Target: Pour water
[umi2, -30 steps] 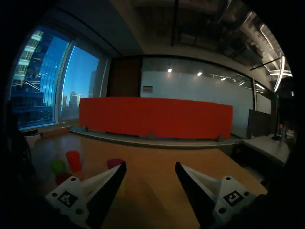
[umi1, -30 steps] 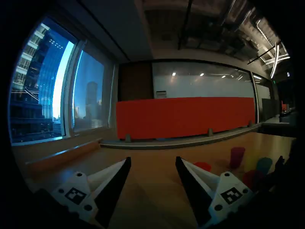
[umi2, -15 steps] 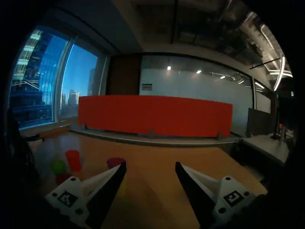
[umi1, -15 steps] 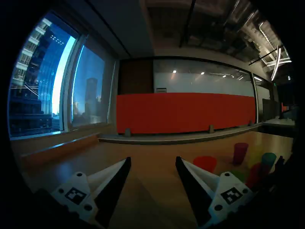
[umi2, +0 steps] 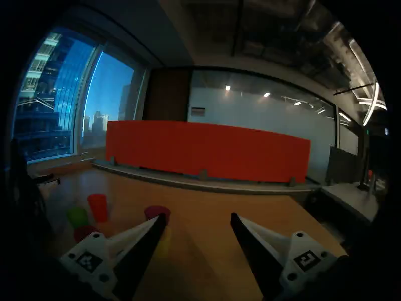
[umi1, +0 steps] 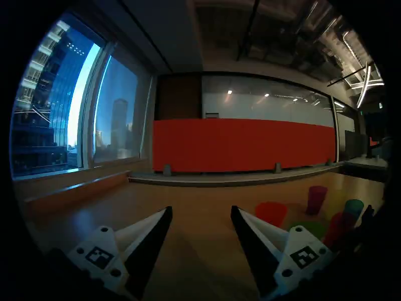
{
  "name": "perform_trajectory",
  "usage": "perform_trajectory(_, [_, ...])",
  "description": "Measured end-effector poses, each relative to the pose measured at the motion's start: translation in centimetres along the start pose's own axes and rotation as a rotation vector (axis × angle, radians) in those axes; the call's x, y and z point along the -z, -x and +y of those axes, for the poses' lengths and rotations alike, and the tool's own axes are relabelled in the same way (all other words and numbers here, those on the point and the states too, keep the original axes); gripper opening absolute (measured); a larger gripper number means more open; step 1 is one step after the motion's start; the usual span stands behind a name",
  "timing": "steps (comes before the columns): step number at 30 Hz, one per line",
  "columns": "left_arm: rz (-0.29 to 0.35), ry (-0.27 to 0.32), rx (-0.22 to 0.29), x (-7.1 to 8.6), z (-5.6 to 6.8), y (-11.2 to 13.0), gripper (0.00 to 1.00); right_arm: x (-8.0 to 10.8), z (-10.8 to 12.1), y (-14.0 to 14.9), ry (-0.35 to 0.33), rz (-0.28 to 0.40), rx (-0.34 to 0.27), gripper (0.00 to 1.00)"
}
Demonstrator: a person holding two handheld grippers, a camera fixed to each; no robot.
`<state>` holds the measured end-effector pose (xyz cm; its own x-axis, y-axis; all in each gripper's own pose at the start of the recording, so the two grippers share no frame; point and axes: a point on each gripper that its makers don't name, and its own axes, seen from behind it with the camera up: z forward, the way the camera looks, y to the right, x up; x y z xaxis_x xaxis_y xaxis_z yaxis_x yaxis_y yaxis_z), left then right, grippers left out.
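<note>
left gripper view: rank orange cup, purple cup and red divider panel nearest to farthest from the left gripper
1. orange cup: just past the left gripper, by the fingertip on the view's right.
2. purple cup: farther back and more to the right.
3. red divider panel: far back, stretching across the middle of the view.

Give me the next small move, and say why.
Probably swing the left gripper right toward the orange cup: its jaws stand open and empty, and that cup stands upright on the table close by, just beyond its right finger.
</note>
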<state>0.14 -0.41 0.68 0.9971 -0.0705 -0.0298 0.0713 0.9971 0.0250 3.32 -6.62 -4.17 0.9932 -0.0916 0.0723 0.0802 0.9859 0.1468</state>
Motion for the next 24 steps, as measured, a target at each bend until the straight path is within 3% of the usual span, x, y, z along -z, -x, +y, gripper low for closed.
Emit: perform_trajectory(24, [-0.008, 0.016, -0.004, 0.0, 0.6, 0.0, 0.86, 0.6, 1.0, 0.0, 0.012, 0.018, -0.017, 0.99])
